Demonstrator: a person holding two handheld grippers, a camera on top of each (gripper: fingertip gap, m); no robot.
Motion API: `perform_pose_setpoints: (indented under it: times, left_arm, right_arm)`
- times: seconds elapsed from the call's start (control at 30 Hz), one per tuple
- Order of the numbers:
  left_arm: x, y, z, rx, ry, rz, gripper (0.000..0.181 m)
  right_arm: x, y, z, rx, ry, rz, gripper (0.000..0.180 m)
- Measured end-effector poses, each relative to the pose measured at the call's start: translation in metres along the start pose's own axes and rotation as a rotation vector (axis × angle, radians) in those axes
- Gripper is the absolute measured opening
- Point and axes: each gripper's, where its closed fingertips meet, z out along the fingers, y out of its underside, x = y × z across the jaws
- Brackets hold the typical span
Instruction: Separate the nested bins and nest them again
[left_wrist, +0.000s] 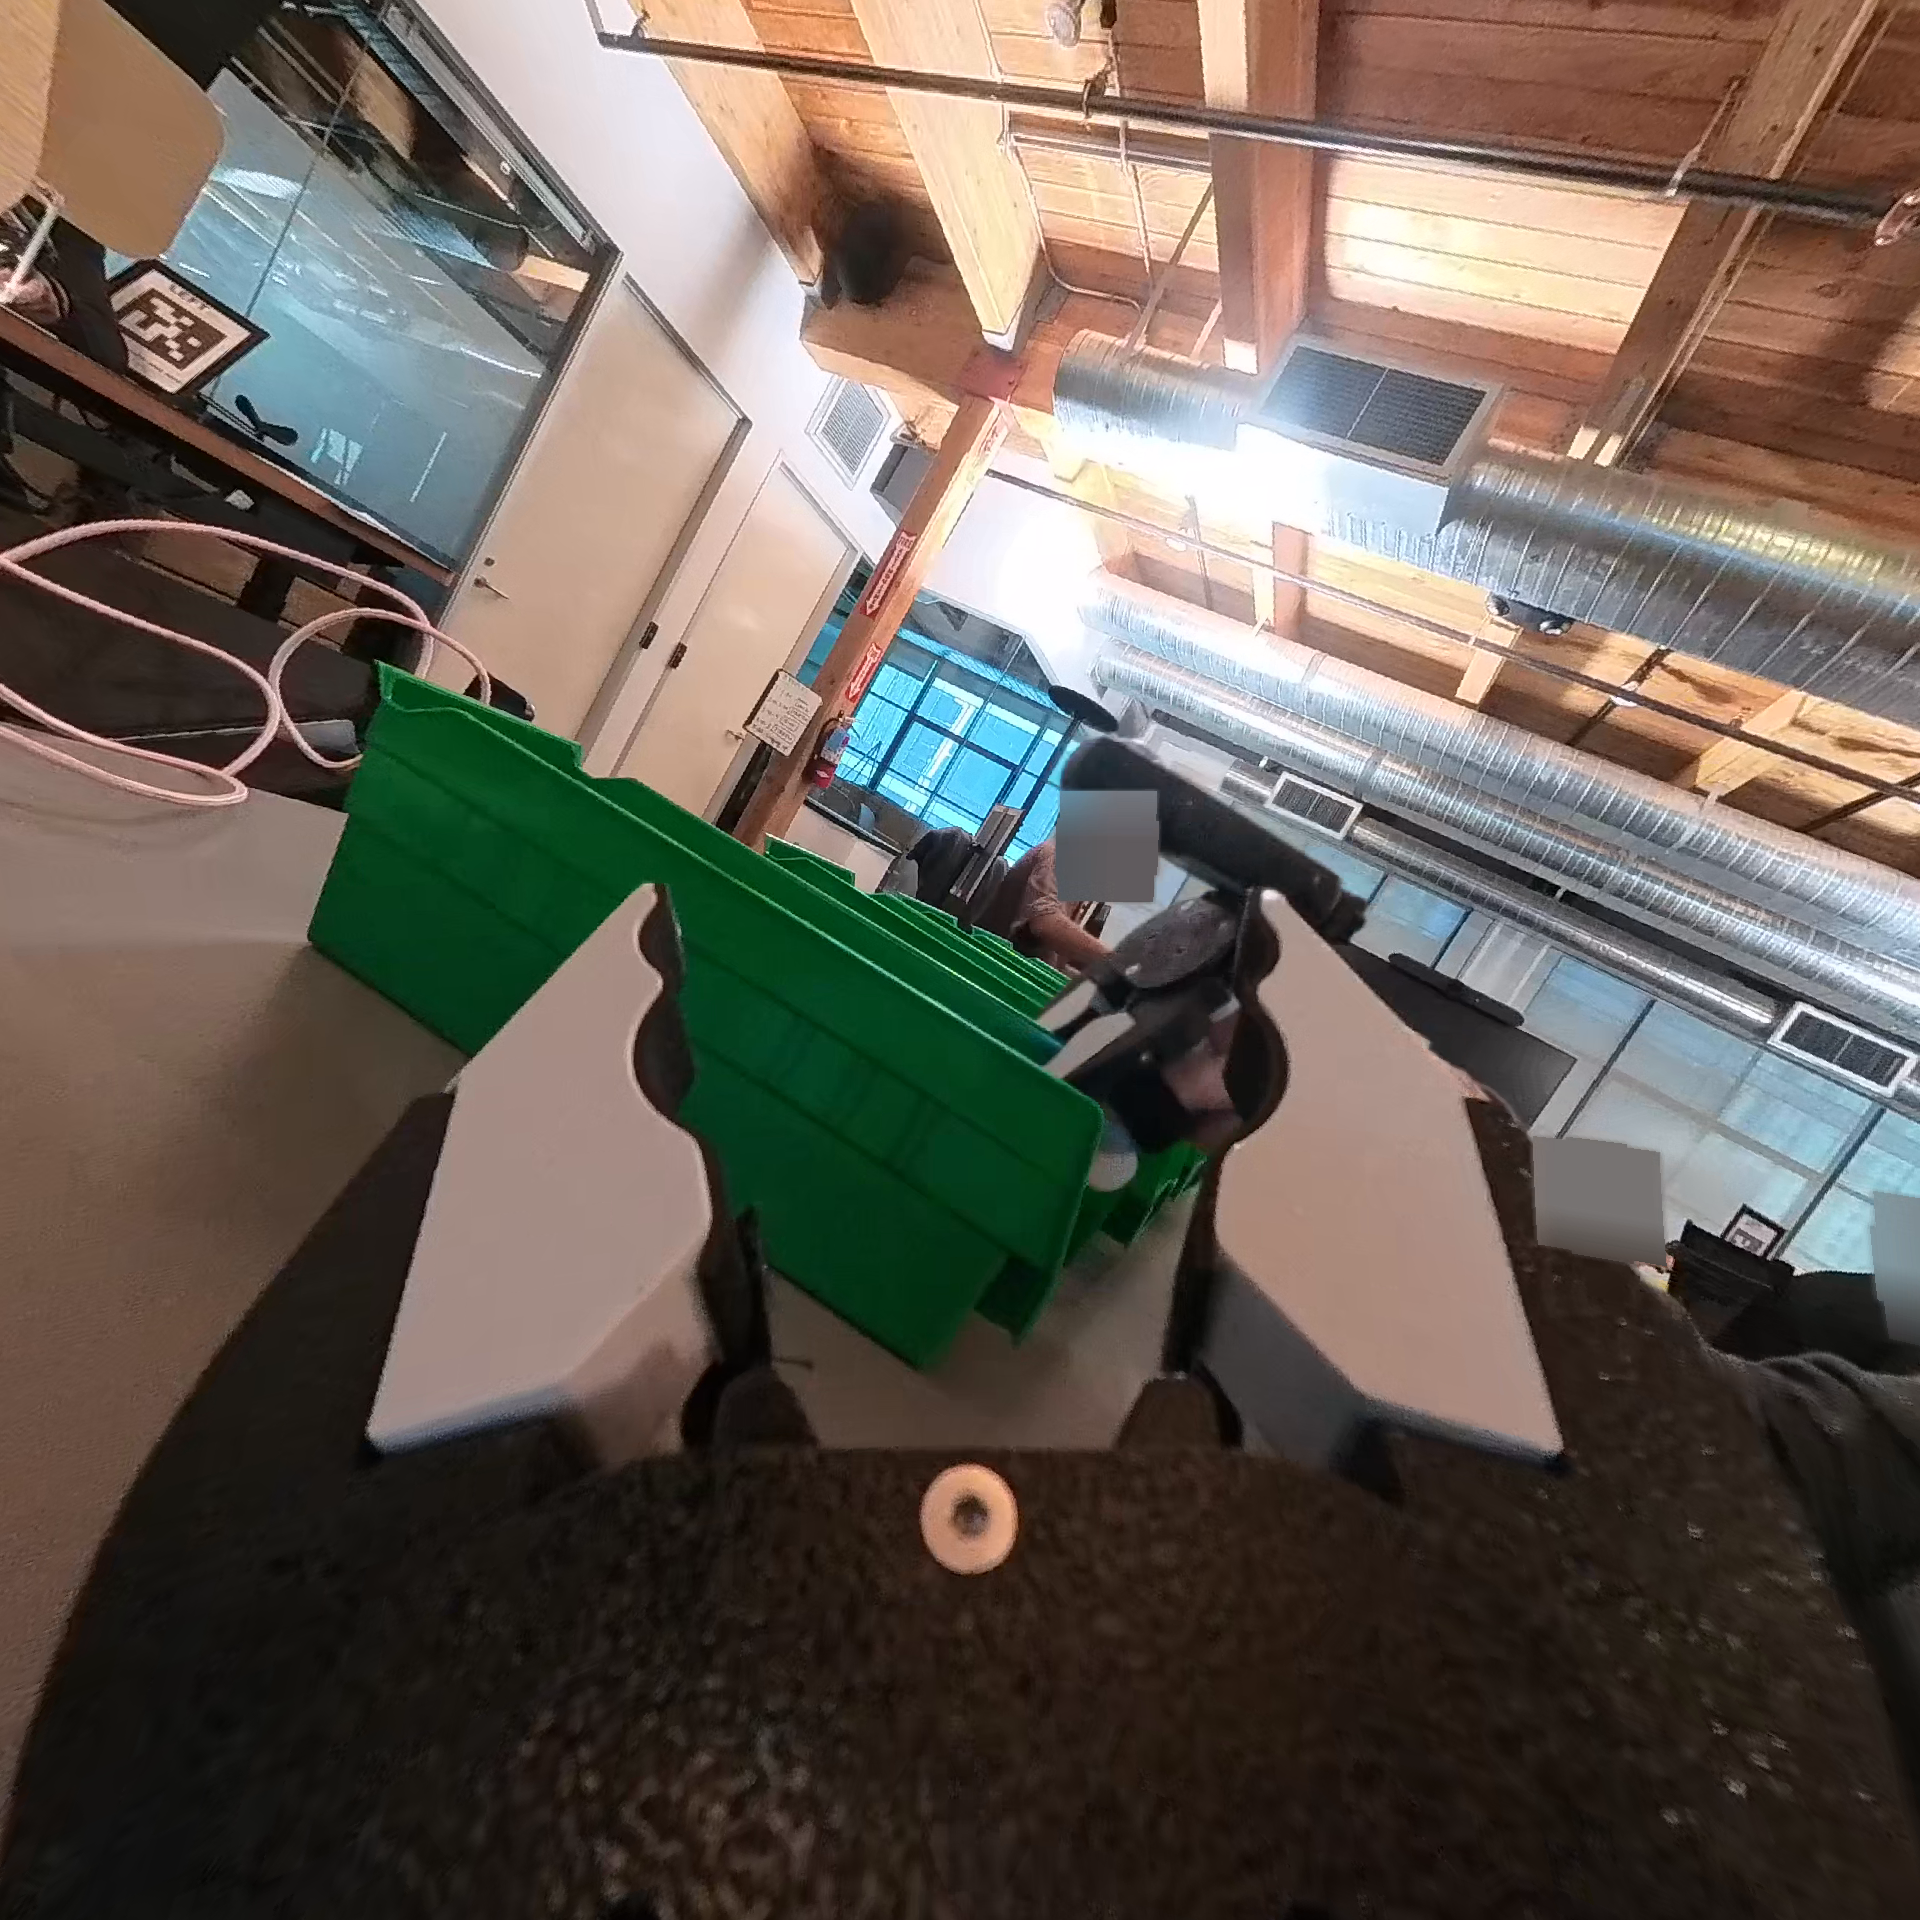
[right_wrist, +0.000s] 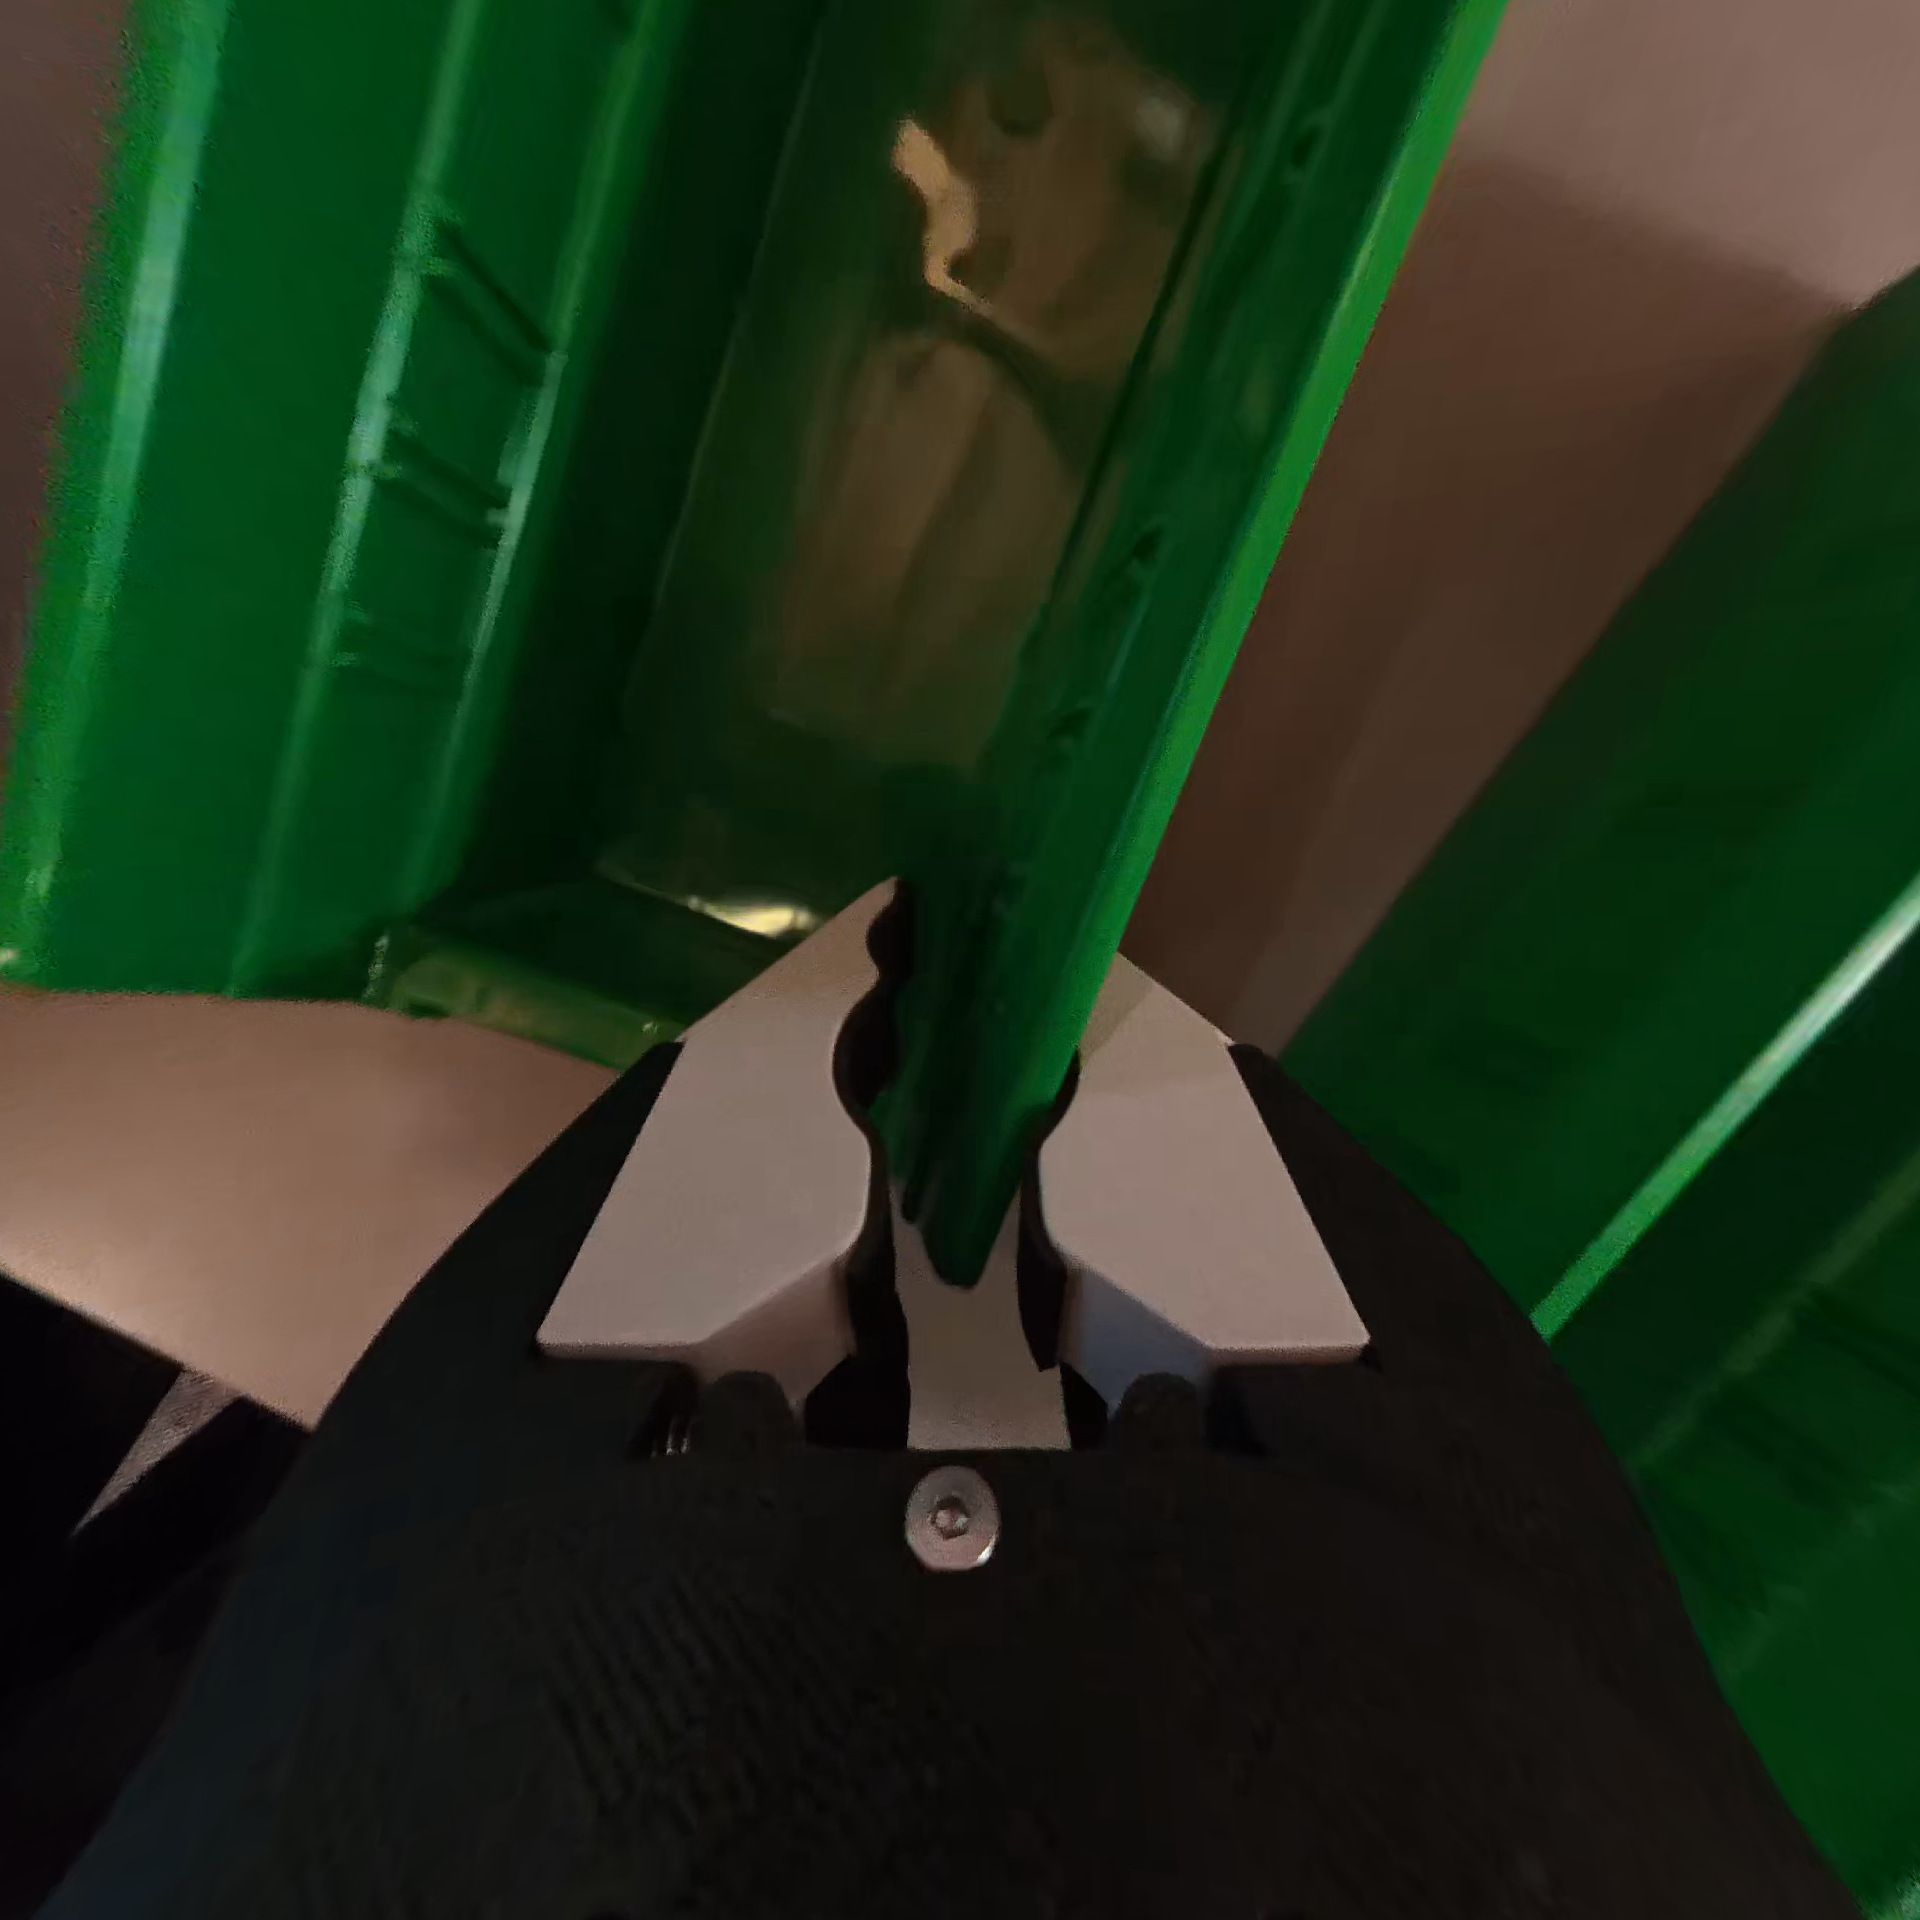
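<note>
A long green bin (left_wrist: 582, 883) lies on the white table (left_wrist: 156, 1091) right in front of my left gripper (left_wrist: 961, 899). The left gripper is open and empty, and the bin's near end shows between its white fingers (left_wrist: 561, 1164). More green bins (left_wrist: 935, 920) stand behind the near one. My right gripper (right_wrist: 1003, 935) is shut on the side wall of a green bin (right_wrist: 582, 540) and looks down into its glossy inside. It also shows in the left wrist view (left_wrist: 1101, 1029) at the far bins. Another green bin (right_wrist: 1683, 1039) lies to the right.
A pink cable (left_wrist: 260, 665) loops on the table behind the bins. A dark desk with a black-and-white marker card (left_wrist: 177, 332) stands at the far left. People sit in the background at the right. Bare table (right_wrist: 260, 1122) shows left of the held bin.
</note>
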Motion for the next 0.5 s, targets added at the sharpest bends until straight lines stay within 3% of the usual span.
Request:
perform_pose_setpoints:
  times: [0.17,0.27,0.37,0.5]
  left_arm:
    - [-0.001,0.002,0.001,-0.012,-0.004,-0.001,0.105]
    - [-0.001,0.004,0.002,-0.019,-0.007,0.0,0.105]
    - [-0.003,0.003,0.002,-0.013,-0.035,0.018,0.111]
    - [-0.012,0.001,0.001,-0.005,-0.118,0.068,0.119]
  right_arm:
    - [-0.024,-0.002,-0.017,0.061,-0.126,-0.019,0.034]
    - [-0.024,-0.002,-0.036,0.109,-0.09,-0.057,0.049]
    - [-0.006,-0.011,-0.082,0.296,0.01,-0.093,0.054]
    - [0.044,-0.028,-0.173,0.671,0.145,-0.094,0.059]
